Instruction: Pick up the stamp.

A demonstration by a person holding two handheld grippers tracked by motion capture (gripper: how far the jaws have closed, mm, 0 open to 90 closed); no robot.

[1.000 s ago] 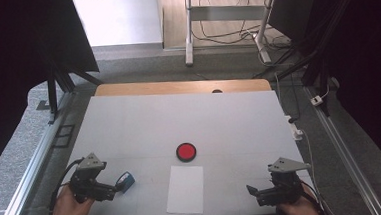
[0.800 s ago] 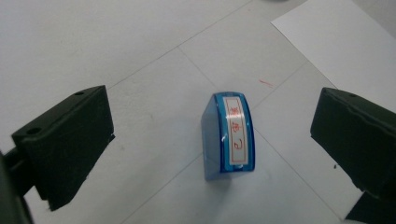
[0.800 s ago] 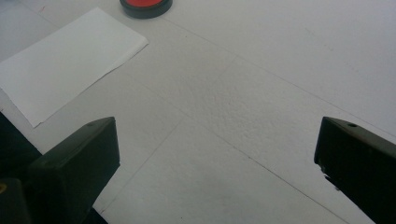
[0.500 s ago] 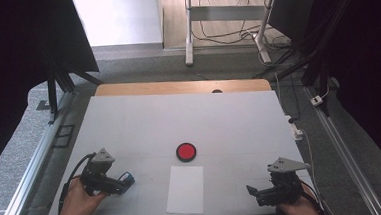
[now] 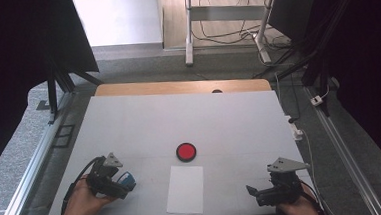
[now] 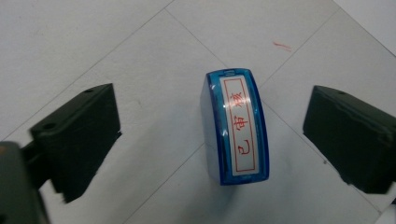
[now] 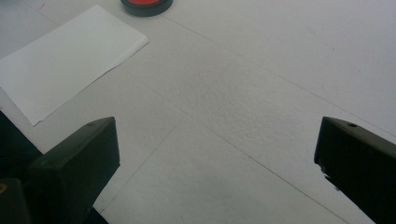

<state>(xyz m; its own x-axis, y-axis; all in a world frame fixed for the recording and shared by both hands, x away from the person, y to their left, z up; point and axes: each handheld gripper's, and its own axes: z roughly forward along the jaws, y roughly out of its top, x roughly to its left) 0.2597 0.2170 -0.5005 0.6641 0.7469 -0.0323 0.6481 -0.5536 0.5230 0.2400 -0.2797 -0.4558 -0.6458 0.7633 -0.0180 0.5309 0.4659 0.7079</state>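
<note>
Looking down from the high view, the left gripper (image 5: 125, 184) sat near the table's (image 5: 229, 120) front-left corner, over a blue self-inking stamp (image 5: 128, 179). A white paper sheet (image 5: 185, 189) lay at the middle of the front edge, a red ink pad (image 5: 186, 151) just behind it. The right gripper (image 5: 253, 191) rested near the front-right corner, jaws pointed toward the sheet.

Left gripper view: the left gripper (image 6: 210, 140) straddled the stamp (image 6: 236, 126), which stood on the white surface between the jaws. Both jaws were clear of it, gaps on each side; they had just been closing.

Right gripper view: the right gripper (image 7: 217, 163) had its jaws wide apart over bare table, nothing between them. The sheet (image 7: 65, 56) lay beyond the left jaw; the ink pad (image 7: 147, 4) showed at the top edge.
</note>
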